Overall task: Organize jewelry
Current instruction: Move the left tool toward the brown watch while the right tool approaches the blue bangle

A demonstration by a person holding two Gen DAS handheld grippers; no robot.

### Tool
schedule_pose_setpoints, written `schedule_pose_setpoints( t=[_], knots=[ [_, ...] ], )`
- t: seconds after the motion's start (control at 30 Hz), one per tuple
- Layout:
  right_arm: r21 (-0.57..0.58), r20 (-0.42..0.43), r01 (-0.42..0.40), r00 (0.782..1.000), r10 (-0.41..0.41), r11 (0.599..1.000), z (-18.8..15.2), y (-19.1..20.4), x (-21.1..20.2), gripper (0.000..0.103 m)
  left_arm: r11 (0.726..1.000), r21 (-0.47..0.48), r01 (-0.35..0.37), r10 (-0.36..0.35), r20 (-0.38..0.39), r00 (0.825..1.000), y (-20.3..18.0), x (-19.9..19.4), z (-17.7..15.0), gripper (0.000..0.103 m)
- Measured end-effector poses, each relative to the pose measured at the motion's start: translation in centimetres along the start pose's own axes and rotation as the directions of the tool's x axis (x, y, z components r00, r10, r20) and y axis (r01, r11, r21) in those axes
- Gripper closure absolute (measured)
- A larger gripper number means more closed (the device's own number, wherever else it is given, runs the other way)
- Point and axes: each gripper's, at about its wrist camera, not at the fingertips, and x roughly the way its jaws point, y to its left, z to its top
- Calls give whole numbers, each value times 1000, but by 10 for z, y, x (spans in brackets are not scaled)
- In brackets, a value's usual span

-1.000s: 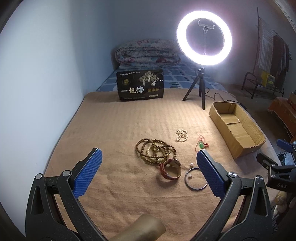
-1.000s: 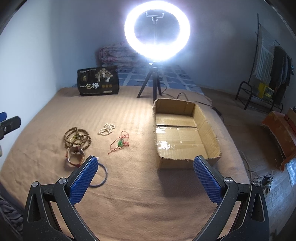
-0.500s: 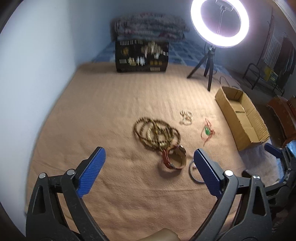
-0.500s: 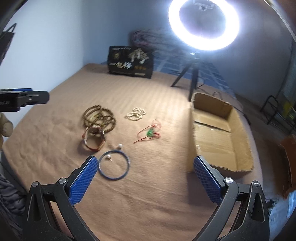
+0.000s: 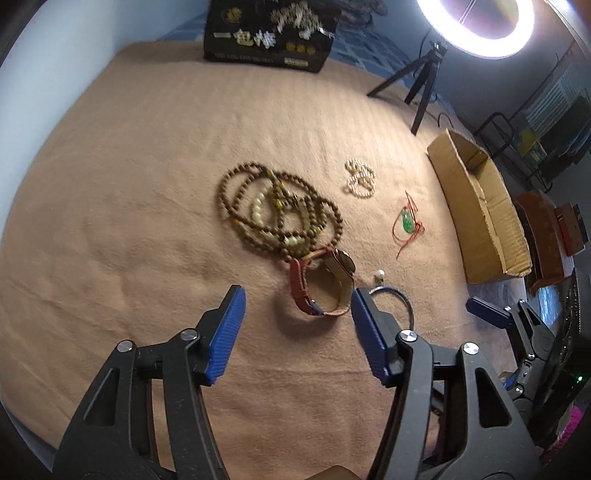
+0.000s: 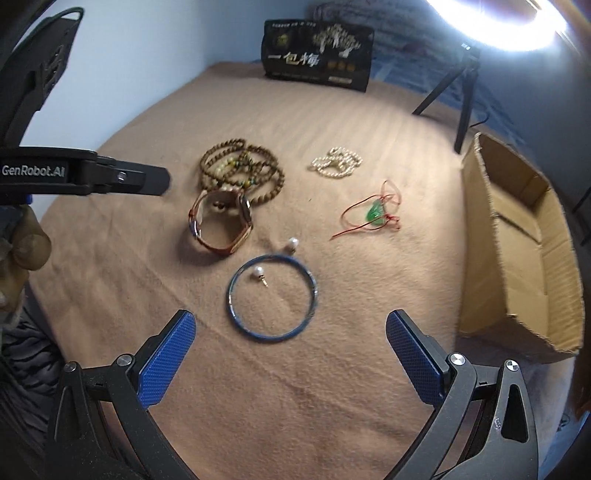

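Observation:
Jewelry lies on a tan blanket (image 5: 110, 192). A red-strapped watch (image 5: 321, 288) stands just ahead of my open left gripper (image 5: 295, 314), between its blue pads. Brown wooden beads (image 5: 277, 210) lie beyond it, with a pearl bracelet (image 5: 360, 177) and a green pendant on red cord (image 5: 408, 223) to the right. My open right gripper (image 6: 291, 343) hovers just before a blue bangle (image 6: 271, 297) with a pearl earring (image 6: 258, 272) inside; another pearl (image 6: 293, 243) lies past it. The watch (image 6: 221, 225), beads (image 6: 240, 173), pearl bracelet (image 6: 338, 162) and pendant (image 6: 375, 214) show there too.
An open cardboard box (image 5: 480, 206) lies at the right, also in the right wrist view (image 6: 517, 251). A black printed bag (image 5: 267, 33) stands at the back. A ring light on a tripod (image 5: 424, 85) stands at the back right. The left gripper's side shows in the right wrist view (image 6: 92, 175).
Both grippers have moved down and forward toward the jewelry. The left one now frames the watch; the right one has closed in on the blue bangle. Both stay open.

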Motion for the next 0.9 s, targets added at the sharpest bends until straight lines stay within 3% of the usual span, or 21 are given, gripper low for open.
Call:
schedule_pose_setpoints(
  t=[0.2, 0.43, 0.63, 0.77, 0.9],
  knots=[
    [4, -34, -34, 999, 34, 999, -1, 1, 14, 1, 999, -46, 23, -26, -71, 997, 5, 23, 1, 55],
    [-31, -50, -52, 997, 50, 998, 4, 8, 29, 1, 996, -90, 25, -35, -117, 992, 14, 45, 4, 55],
    [-35, -75, -44, 996, 41, 998, 7, 7, 41, 1, 998, -69, 14, -24, -139, 990, 11, 54, 3, 61],
    [-22, -98, -51, 994, 49, 998, 8, 3, 49, 9, 998, -61, 5, -15, -149, 989, 12, 57, 3, 65],
    [-25, -109, -51, 993, 48, 998, 8, 2, 53, 10, 998, -63, 5, -14, -148, 989, 12, 58, 2, 71]
  ],
)
